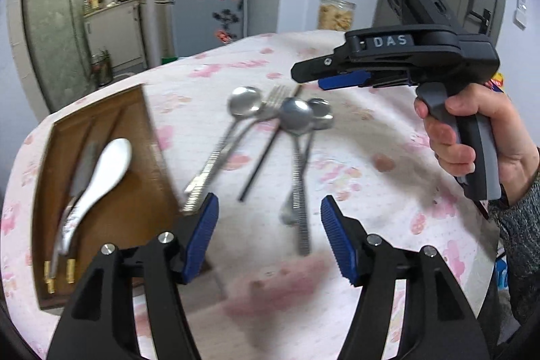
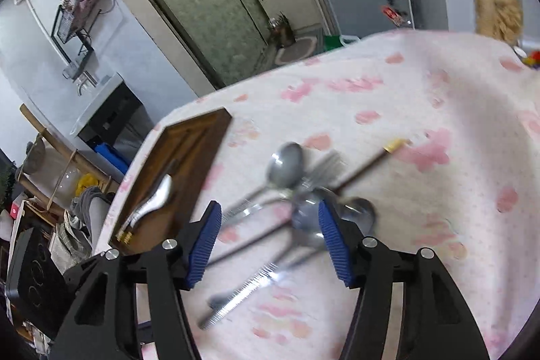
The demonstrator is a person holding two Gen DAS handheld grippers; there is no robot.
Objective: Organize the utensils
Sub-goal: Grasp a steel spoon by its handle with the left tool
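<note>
Utensils (image 1: 287, 120) lay in a loose heap on the pink-flowered tablecloth (image 1: 388, 137): several steel spoons, a fork and a dark chopstick, crossing one another just beside the wooden tray (image 1: 148, 137). That tray sat at the cloth's edge and already held a white ceramic spoon (image 1: 104, 171), resting on top of what looked like a metal utensil and two gold-tipped chopsticks (image 1: 60, 269); blur kept me from telling which compartment each one lay in. My left gripper (image 1: 268, 228) hovered over the handles of the heap with its blue pads well apart and nothing between them. My right gripper (image 2: 270, 235) hung above the spoon bowls, jaws likewise spread wide and gripping nothing. From the left wrist view I could see my right hand (image 1: 469, 140) wrapped round its handle, above the table.
</note>
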